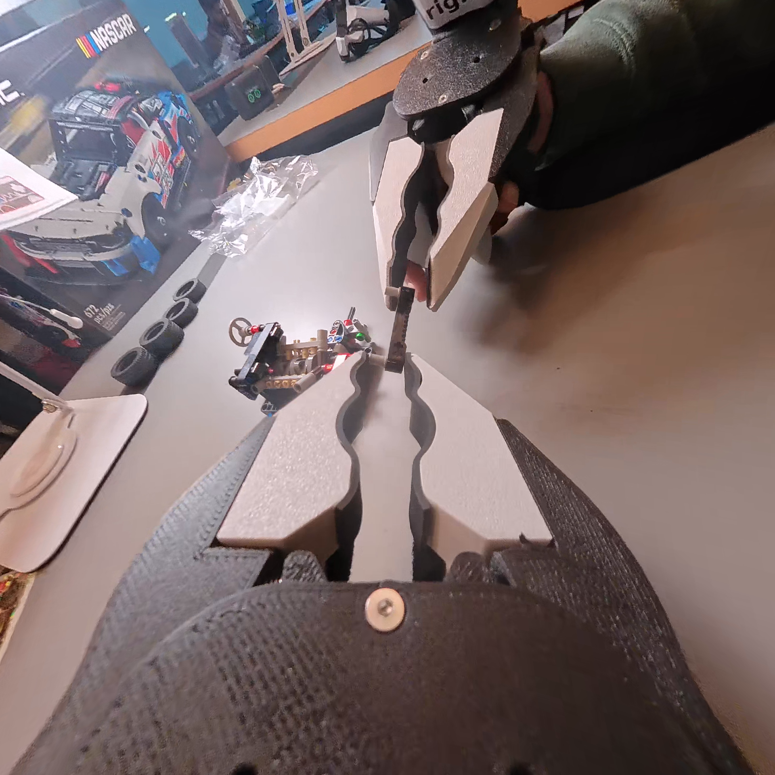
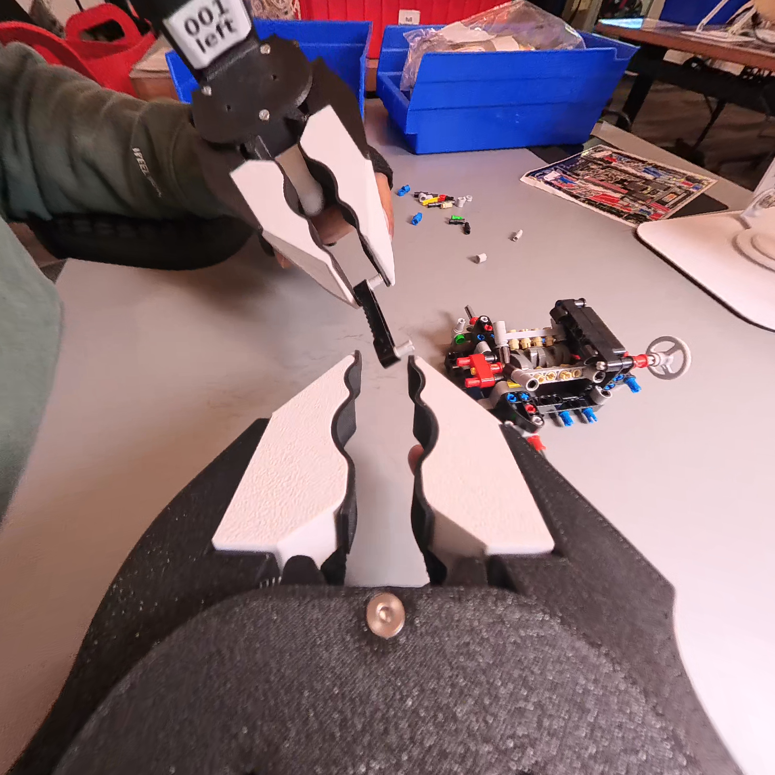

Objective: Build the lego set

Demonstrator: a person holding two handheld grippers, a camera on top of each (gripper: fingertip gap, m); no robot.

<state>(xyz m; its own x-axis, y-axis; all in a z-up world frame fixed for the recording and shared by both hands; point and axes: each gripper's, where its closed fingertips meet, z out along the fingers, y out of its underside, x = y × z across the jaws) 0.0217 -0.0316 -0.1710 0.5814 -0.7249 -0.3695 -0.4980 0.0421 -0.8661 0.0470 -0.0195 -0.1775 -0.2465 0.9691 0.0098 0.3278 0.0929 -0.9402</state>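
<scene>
Black beam (image 2: 379, 325) with grey pins, held above the worktop (image 2: 209, 356): left gripper (image 2: 371, 289) fingers clamped on its far end; right gripper (image 2: 383, 360) fingers apart around the near end. Light, rigid; likely best gripped on flat sides. Chassis (image 2: 545, 369) lies beside.

Pretty cluttered workshop vibe: grey table (image 2: 209, 356) up front, blue storage bins (image 2: 503, 96) stacked at its far edge, a teal wall (image 1: 176, 29) behind, and another long orange-edged bench (image 1: 318, 113) across the room.
</scene>
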